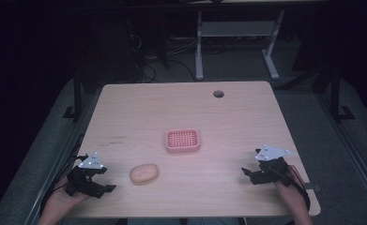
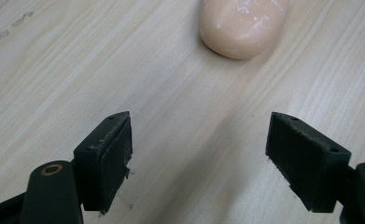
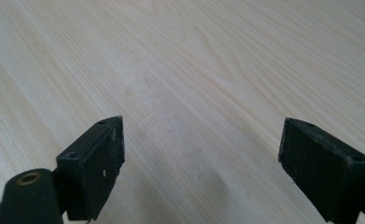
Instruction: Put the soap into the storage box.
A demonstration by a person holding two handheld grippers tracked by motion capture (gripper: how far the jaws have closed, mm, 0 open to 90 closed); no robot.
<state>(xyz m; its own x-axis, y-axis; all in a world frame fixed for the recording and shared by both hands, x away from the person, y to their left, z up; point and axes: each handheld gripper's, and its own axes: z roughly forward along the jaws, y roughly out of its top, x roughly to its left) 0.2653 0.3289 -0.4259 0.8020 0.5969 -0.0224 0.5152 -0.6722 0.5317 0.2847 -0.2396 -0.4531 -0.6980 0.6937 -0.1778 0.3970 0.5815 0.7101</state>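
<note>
high view: one soap bar (image 1: 144, 173), one pink tray (image 1: 182, 140), two tongs.

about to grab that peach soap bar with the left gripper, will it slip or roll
The soap bar looks smooth and rounded with a slight sheen, so it may well slide out of a squeeze near its curved ends. It lies flat on the table, so it should skid rather than roll if pushed. It looks solid and stiff. The left gripper is open, nothing between its jaws.

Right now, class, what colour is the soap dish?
Pink, with a grid top; clearest in the high view.
</note>
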